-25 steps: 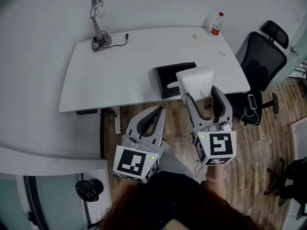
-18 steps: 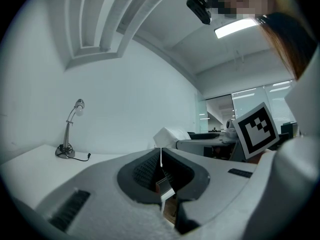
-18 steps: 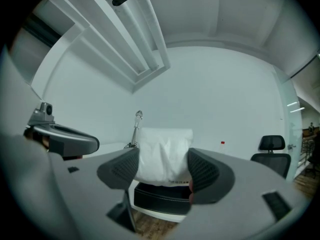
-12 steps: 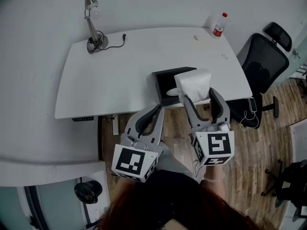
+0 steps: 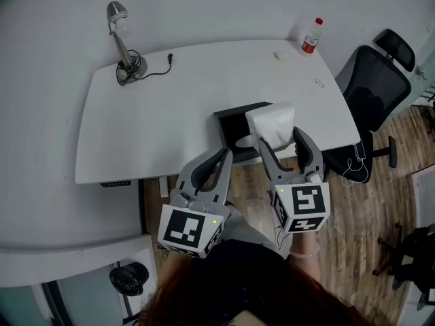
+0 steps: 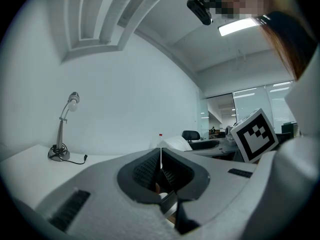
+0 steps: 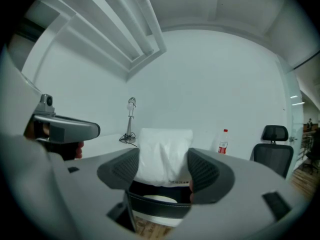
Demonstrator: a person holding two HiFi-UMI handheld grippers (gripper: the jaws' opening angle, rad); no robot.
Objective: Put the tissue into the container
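My right gripper (image 5: 284, 140) is shut on a white pack of tissue (image 5: 272, 121), held just above the front right part of the black container (image 5: 231, 124) near the white desk's front edge. In the right gripper view the tissue pack (image 7: 164, 156) sits squeezed between the two pads, with the container's black rim (image 7: 155, 205) right below. My left gripper (image 5: 219, 160) hangs in front of the desk, left of the right one, jaws shut with nothing between them; in its own view the left gripper (image 6: 160, 160) shows its pads meeting.
The white desk (image 5: 177, 94) carries a desk lamp (image 5: 121, 39) with a cable at the back left and a red-capped bottle (image 5: 310, 35) at the back right. A black office chair (image 5: 374, 87) stands to the right on the wooden floor (image 5: 353, 209).
The view has shifted so the desk sits lower in the picture. My right gripper with the tissue pack has moved a little further in over the container. The left gripper stays shut.
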